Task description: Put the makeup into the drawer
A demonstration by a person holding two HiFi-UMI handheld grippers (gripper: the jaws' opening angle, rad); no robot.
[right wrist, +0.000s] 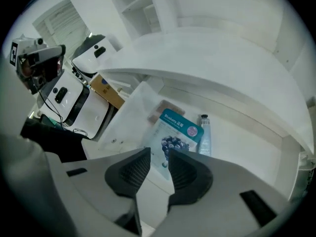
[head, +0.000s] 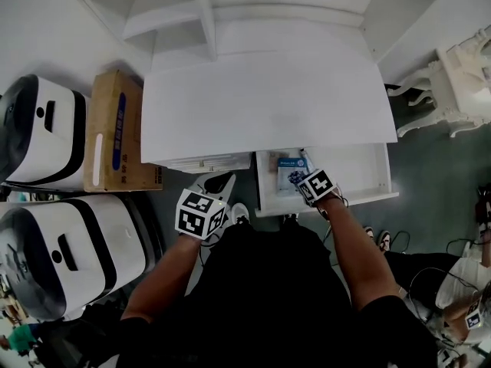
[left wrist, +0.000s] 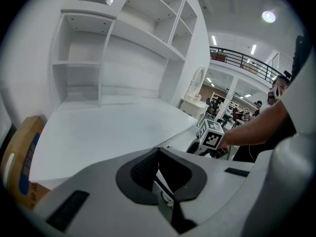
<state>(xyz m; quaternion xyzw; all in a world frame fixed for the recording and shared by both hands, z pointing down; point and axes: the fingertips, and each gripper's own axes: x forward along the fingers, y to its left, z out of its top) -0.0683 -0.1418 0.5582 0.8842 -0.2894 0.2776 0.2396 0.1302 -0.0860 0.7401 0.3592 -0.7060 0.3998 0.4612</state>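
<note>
Right gripper (right wrist: 158, 158): jaws apart, nothing between pads, pointed down over open drawer (right wrist: 247, 147). Blueberry mask packet (right wrist: 176, 135) lay flat inside drawer, small tube (right wrist: 205, 131) just beside it. Left gripper (left wrist: 157, 176): jaws almost closed, facing white desk (left wrist: 113, 127).

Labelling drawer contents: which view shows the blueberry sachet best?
Right gripper view: the sachet lies face-up, close, with its print visible. Head view shows it small, its print unreadable. Left gripper view misses it.
</note>
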